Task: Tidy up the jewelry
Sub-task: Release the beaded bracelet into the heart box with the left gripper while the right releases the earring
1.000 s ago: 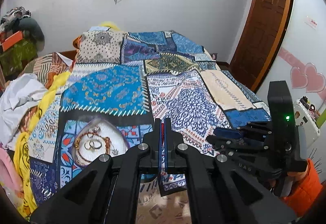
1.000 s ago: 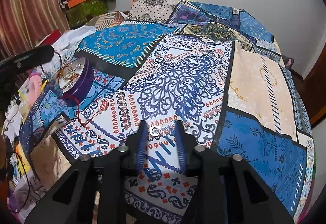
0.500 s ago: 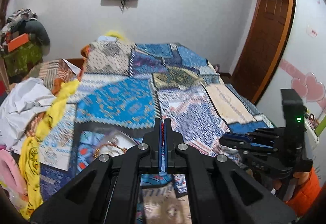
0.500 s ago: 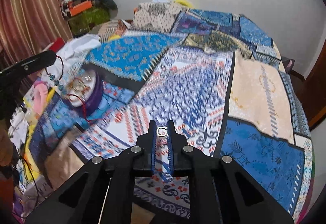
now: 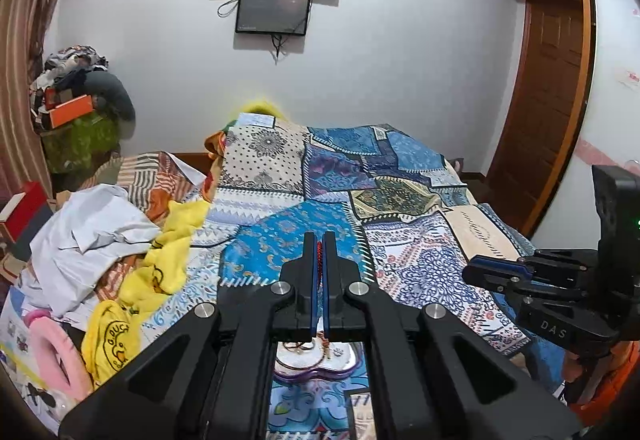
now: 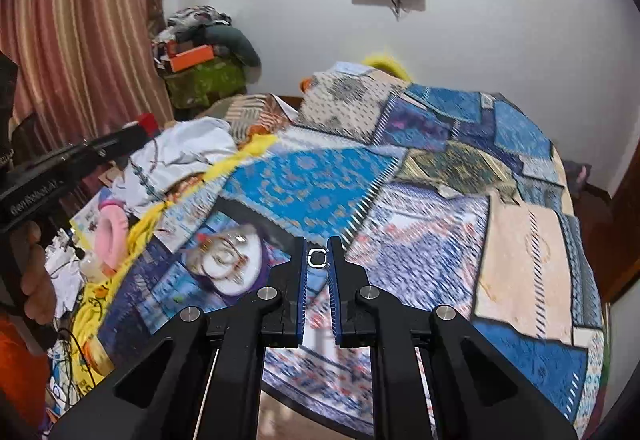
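My left gripper (image 5: 319, 242) is shut on a red cord (image 5: 319, 254) held up over the patchwork bedspread (image 5: 288, 240). Below it, between its arms, sits a purple heart-shaped jewelry box (image 5: 320, 374) with bangles and rings inside. My right gripper (image 6: 317, 248) is shut on a small silver ring (image 6: 311, 258), lifted off the bedspread (image 6: 320, 191). The jewelry box (image 6: 264, 272) lies to its lower left, blurred. In the right wrist view my left gripper (image 6: 138, 135) reaches in from the left with a beaded cord (image 6: 148, 183) hanging from it. My right gripper (image 5: 470, 272) shows at the right of the left wrist view.
White cloth (image 5: 92, 240), yellow cloth (image 5: 168, 264) and a pink item (image 5: 48, 352) are heaped on the bed's left side. Boxes and clothes (image 5: 76, 107) are piled in the far left corner. A wooden door (image 5: 548, 99) stands at the right.
My right gripper has shut on the silver ring and lifted it off the bedspread. My left gripper has risen with the red cord, so the jewelry box now sits low between its arms.
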Action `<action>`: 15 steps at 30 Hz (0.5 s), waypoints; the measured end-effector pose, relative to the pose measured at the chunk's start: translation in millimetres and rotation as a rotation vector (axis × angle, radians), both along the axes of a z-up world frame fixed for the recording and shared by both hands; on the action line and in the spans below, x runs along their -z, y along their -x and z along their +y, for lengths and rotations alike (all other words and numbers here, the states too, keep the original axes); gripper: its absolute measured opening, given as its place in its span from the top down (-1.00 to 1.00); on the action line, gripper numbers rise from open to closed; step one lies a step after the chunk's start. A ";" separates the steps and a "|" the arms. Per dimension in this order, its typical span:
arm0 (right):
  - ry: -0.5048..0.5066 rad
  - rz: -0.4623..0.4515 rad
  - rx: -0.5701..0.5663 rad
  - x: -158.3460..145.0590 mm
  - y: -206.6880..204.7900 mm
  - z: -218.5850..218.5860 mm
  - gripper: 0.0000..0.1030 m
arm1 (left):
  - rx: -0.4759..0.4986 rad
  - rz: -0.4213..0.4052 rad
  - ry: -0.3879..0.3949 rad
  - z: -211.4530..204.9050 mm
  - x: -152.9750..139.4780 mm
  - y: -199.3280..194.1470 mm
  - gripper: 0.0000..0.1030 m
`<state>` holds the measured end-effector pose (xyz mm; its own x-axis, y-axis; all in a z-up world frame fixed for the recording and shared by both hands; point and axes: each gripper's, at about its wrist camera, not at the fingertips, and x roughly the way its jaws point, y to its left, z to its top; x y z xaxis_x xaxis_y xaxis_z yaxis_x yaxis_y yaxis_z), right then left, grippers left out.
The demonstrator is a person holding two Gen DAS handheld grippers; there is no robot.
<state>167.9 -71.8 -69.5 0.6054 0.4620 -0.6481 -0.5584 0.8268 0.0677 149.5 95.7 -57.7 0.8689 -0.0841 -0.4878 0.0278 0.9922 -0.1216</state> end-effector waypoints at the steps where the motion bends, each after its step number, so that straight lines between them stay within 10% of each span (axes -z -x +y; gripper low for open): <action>1: -0.004 -0.003 -0.008 -0.8 -0.1 3.8 0.83 | -0.002 -0.001 0.000 1.8 0.4 -1.0 1.00; 15: 0.004 0.073 -0.126 34.3 -6.9 60.9 0.83 | 0.009 0.054 0.065 18.7 37.5 -23.9 1.00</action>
<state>174.7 -10.9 -103.8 0.4939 0.5284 -0.6905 -0.6514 0.7509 0.1086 173.5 114.5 -95.2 0.8403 -0.1253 -0.5274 0.0286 0.9818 -0.1876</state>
